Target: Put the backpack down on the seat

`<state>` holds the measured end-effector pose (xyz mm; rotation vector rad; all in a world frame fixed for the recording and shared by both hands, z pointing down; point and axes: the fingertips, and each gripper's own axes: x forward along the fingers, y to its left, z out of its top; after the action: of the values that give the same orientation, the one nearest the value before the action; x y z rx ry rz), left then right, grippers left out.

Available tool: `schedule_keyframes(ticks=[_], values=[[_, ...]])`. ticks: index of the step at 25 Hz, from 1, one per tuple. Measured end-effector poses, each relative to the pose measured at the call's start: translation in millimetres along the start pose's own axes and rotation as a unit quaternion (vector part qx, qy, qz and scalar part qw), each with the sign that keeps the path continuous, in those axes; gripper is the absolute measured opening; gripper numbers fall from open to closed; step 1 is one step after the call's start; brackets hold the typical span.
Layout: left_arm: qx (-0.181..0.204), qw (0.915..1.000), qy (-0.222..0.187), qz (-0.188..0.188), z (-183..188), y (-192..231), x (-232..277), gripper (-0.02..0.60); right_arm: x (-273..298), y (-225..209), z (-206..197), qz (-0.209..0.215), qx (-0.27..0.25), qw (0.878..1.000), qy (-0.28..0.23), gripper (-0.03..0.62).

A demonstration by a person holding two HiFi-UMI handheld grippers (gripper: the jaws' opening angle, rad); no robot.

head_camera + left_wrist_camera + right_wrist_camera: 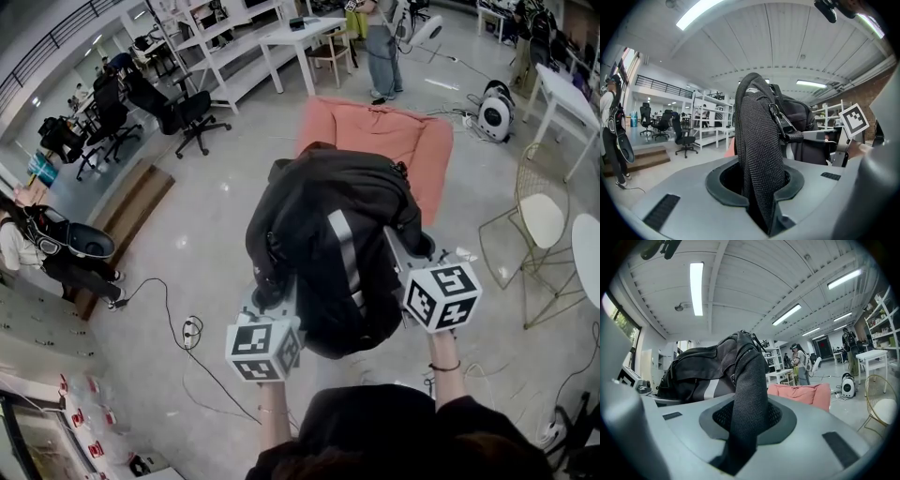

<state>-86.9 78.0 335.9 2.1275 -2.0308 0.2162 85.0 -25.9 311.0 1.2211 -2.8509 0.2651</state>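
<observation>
You had the left gripper (271,292) clamped on a black mesh strap (758,154) of the backpack (333,251). Its own view showed the webbing pinched in the slot between the jaws and rising straight up out of them, with a metal clip (777,117) hanging on the strap's right side. Your right gripper (413,251) was likewise closed on a second mesh strap (747,390), which climbed from between its jaws up to the bag's body. The dark backpack, with a grey reflective stripe (345,246) down its middle, hung between the two grippers, carried clear of the floor in front of you. The seat (417,141), a salmon-pink armchair, stood just beyond the bag. In the head view the pack's far end overlapped the chair's near edge, though whether it touched the cushion could not be told. In the right gripper view the pink seat showed low and to the right of the bag. A black office chair (183,112) stood far to the left, a wire-framed chair (539,225) to the right, and a person (382,47) stood beyond the seat beside a white table (300,37).
</observation>
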Motion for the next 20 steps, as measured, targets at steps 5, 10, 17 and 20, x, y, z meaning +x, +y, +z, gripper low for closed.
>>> schedule_keyframes(ticks=[5,10,17,20], values=[[-0.003,0.9997,0.012,-0.023,-5.8,20.9,40.4,0.098,33.1,-12.6,-8.9,-0.024,0.007,1.000,0.010,0.077],[0.000,0.9983,0.024,-0.053,-2.8,47.2,87.1,0.098,73.8,-26.1,-11.8,-0.056,0.021,0.998,0.014,0.077],[-0.001,0.9950,0.043,-0.091,-1.4,85.2,142.9,0.098,126.5,-35.3,-16.7,-0.095,0.033,0.995,0.018,0.077],[0.001,0.9926,0.055,-0.108,-3.4,100.6,164.6,0.098,146.3,-38.2,-21.1,-0.112,0.039,0.993,0.023,0.077]])
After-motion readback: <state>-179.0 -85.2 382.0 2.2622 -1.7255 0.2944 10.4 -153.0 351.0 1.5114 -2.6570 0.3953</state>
